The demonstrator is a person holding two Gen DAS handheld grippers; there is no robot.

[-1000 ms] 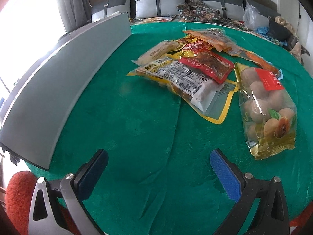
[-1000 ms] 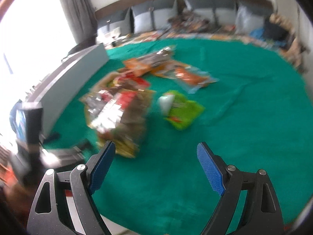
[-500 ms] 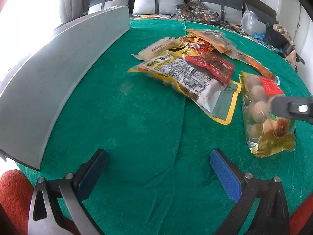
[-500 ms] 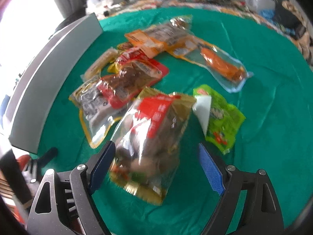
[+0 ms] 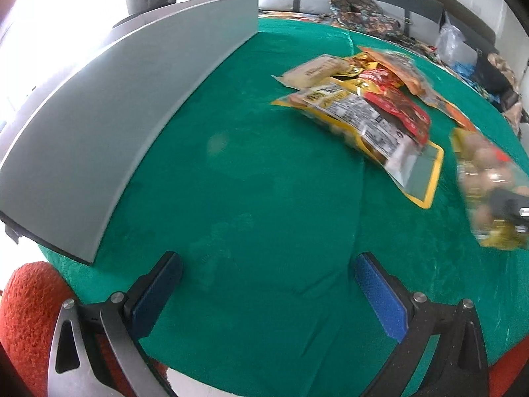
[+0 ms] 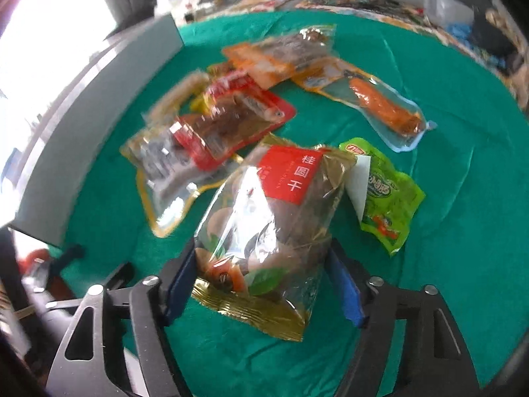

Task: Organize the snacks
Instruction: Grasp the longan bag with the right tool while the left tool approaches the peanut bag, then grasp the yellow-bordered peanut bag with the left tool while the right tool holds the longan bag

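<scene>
A clear bag of brown round dried fruit with a red label (image 6: 264, 228) lies on the green cloth between my right gripper's (image 6: 261, 274) blue pads, which stand on either side of its lower end. It also shows blurred in the left wrist view (image 5: 486, 182), with the right gripper's tip at it. A pile of snack packets (image 5: 367, 106) lies beyond. My left gripper (image 5: 267, 294) is open and empty above bare cloth near the table's front edge.
A long grey panel (image 5: 109, 122) runs along the left side of the green table (image 5: 248, 182). A green packet (image 6: 386, 195) and an orange sausage packet (image 6: 380, 102) lie right of the bag. An orange fuzzy seat (image 5: 26, 314) is below the table's front left.
My right gripper has come down and forward over the dried fruit bag, and its pads have narrowed around the bag's lower end. My left gripper has drifted slightly, still open.
</scene>
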